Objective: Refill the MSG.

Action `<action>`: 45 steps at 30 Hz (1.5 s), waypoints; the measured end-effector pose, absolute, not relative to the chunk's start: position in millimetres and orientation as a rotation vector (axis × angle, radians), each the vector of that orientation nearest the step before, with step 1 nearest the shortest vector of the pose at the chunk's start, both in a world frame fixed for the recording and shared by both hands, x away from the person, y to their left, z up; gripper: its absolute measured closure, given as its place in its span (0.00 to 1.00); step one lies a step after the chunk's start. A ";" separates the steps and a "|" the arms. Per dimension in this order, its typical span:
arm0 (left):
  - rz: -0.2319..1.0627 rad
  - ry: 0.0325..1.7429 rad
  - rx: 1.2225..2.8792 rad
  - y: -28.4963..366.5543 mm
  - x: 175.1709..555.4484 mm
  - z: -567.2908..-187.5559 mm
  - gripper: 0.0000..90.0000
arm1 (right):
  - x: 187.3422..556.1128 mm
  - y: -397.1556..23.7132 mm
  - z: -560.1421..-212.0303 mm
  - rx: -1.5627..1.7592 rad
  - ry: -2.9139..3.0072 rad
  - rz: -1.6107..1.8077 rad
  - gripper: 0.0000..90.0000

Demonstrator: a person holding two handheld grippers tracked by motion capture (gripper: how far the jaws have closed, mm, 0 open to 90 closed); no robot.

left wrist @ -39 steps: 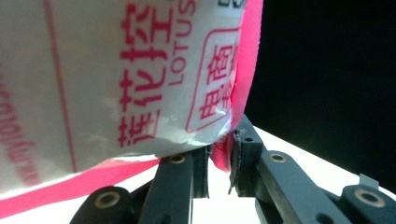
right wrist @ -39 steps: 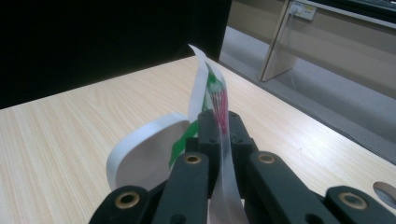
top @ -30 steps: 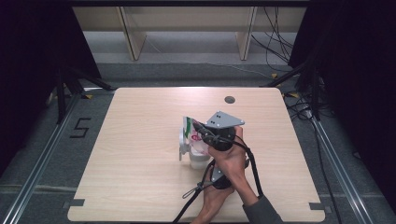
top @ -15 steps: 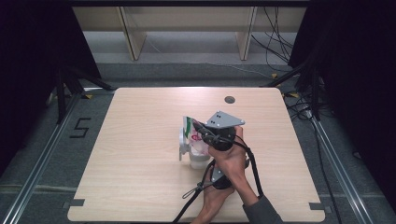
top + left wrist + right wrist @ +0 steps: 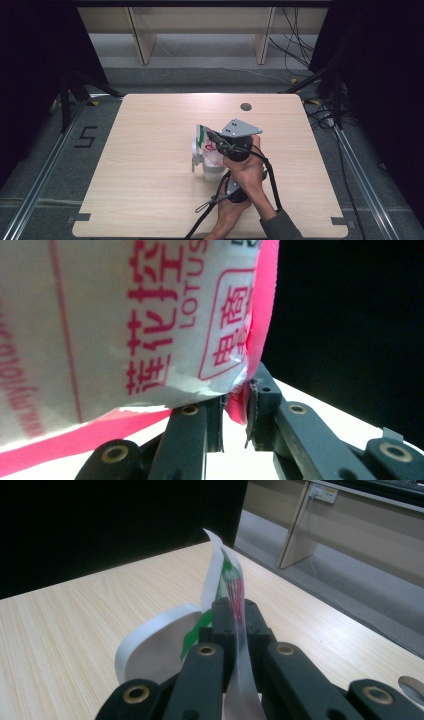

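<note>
Light wooden table [image 5: 150, 190] with rounded corners, notched on its near edge at both sides. Round dark cable hole [image 5: 245, 106] near the far edge, right of centre. Grey floor [image 5: 200, 80] around, with a black figure 5 [image 5: 86, 136] marked at the left. Metal rails [image 5: 40, 175] running along both sides. Pale shelf unit [image 5: 200, 20] at the back, two uprights showing. Loose black cables [image 5: 295, 45] beyond the far right corner. Black curtains [image 5: 30, 60] left and right.

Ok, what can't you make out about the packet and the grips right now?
- High view: left gripper jaws, hidden under the hands.
- Left gripper view: packet cut off by top and left edges; print only partly readable.
- Right gripper view: packet's lower end hidden behind right gripper.
</note>
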State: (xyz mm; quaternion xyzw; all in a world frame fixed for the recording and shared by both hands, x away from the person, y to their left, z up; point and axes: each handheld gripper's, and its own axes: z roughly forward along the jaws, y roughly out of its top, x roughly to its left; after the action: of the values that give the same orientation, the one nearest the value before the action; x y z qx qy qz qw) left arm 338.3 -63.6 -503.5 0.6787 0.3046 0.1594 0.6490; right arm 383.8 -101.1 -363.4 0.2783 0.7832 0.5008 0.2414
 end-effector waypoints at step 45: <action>0.358 0.692 1.514 -66.3 338.4 -504.9 0.88 | 386.3 -105.2 -361.3 0.744 2.148 1.388 0.99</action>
State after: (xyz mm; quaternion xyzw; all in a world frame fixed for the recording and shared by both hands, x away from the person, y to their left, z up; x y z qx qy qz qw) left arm 338.4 -66.3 -504.9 0.6687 0.3059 0.1580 0.6591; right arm 386.3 -105.2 -361.3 0.2715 0.7836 0.5062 0.2368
